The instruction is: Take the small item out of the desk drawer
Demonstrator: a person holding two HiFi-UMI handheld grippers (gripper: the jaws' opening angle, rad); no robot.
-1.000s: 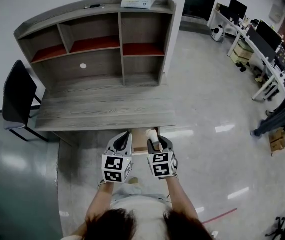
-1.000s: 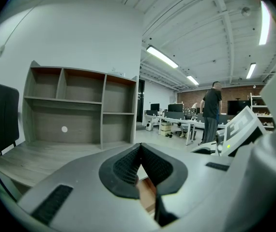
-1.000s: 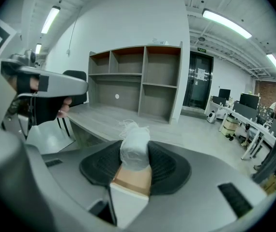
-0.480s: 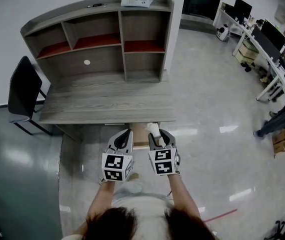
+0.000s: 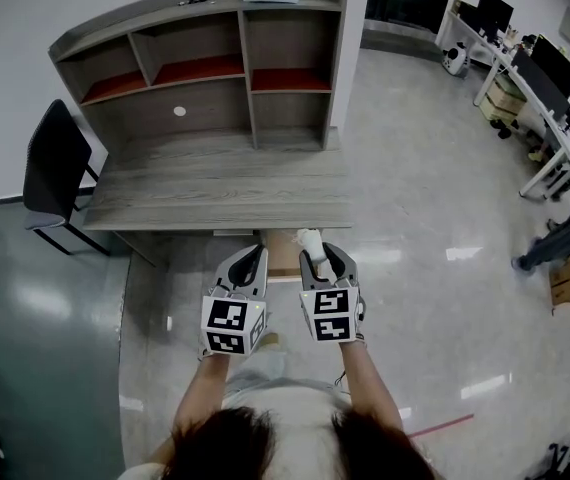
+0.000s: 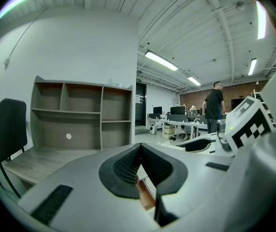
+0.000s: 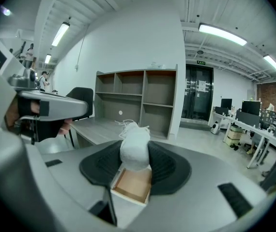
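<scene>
Small item (image 7: 134, 151) (a white, wrapped-looking bundle) sits clamped between the right gripper's (image 5: 322, 257) jaws, over the open drawer (image 5: 281, 260) at the desk's (image 5: 215, 183) front edge. Just beside it, the left gripper (image 6: 139, 147) has its jaws pressed together on nothing.

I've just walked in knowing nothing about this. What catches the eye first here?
First, the white bundle with loose threads, pinched in the jaws of the right gripper over the open drawer at the front edge of the grey desk. Beside it, the left gripper has its jaws closed on nothing.
</scene>
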